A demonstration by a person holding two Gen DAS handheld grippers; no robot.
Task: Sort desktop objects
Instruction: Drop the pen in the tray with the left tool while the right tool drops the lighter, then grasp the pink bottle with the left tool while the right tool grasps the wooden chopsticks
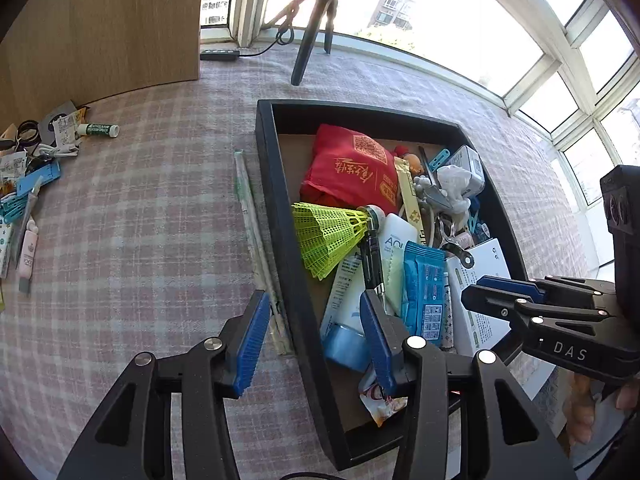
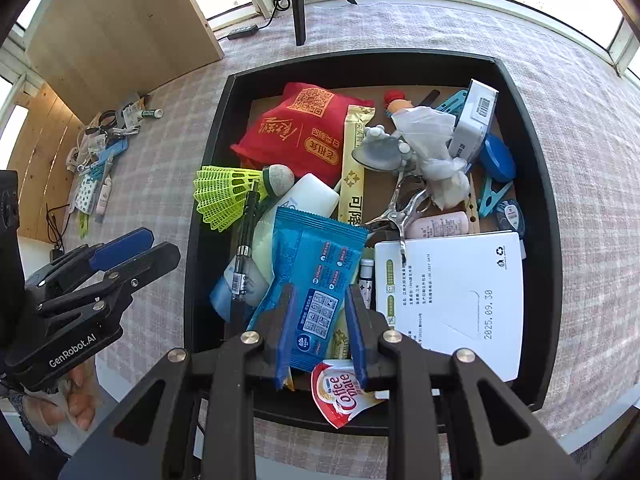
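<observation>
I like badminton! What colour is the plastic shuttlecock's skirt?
Neon yellow-green, a mesh plastic shuttlecock skirt; clearest in the left wrist view.

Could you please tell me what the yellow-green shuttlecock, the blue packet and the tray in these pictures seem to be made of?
Shuttlecock: moulded plastic mesh skirt, and a worn, greyish tip, possibly cork or foam.
Blue packet: glossy plastic film, judging by its crinkles and sealed serrated edge.
Tray: smooth black walls, likely plastic or painted wood, with a brown floor that looks like cardboard.
</observation>
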